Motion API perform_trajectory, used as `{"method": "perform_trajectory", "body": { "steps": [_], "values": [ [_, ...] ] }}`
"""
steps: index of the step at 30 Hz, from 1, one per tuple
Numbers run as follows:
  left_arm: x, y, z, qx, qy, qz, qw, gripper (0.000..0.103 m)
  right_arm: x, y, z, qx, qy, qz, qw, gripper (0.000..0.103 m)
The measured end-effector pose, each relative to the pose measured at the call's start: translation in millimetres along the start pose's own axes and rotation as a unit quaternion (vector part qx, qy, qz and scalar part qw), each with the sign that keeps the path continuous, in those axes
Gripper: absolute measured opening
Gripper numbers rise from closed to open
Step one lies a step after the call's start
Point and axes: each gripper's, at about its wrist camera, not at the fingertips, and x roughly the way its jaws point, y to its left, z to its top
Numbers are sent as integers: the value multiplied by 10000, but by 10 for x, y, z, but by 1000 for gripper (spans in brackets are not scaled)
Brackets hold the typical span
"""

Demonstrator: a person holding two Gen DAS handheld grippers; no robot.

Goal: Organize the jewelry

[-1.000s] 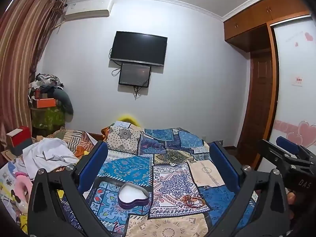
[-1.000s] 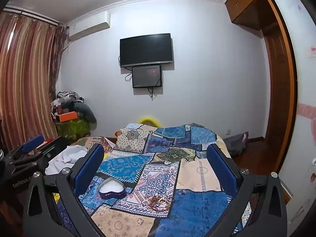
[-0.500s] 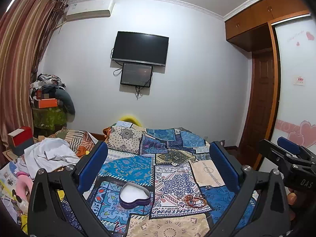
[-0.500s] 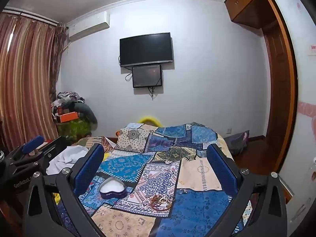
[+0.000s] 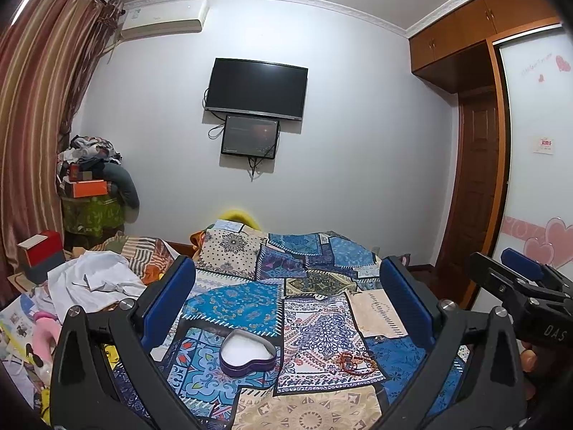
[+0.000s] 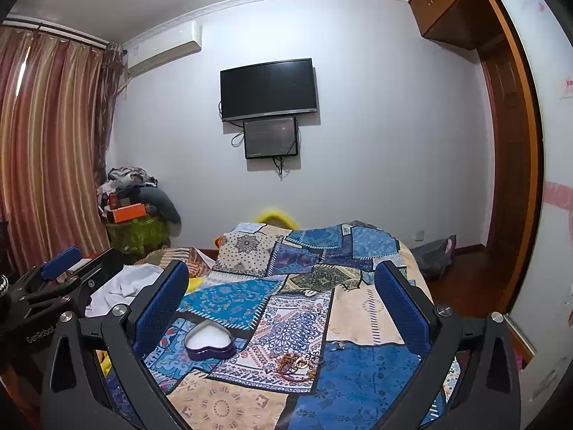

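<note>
The left gripper (image 5: 286, 301) hangs above a bed spread with a blue patchwork quilt (image 5: 304, 279), its blue-padded fingers (image 5: 168, 301) spread wide with nothing between them. On the quilt at about 6 o'clock sits an open heart-shaped purple box (image 5: 248, 353) with a white lining, and just to its right, apart from it, lies a tangle of red and gold jewelry (image 5: 352, 358). At 3 o'clock the right gripper (image 5: 519, 283) juts in from the edge.

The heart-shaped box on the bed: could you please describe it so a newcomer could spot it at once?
Start at the bed's patchwork quilt below the wall-mounted television. Near its front, left of the tangle of bead jewelry, sits the heart-shaped box. It is the only container there: dark purple walls, lidless, white inside.
</note>
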Motion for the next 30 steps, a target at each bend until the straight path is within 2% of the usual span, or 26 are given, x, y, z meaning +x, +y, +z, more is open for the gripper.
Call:
{"method": "perform_trajectory", "body": {
  "steps": [30],
  "values": [
    [31, -54, 18, 21, 117, -62, 9999, 103, -48, -11, 17, 25, -7, -10, 10000, 103]
  ]
}}
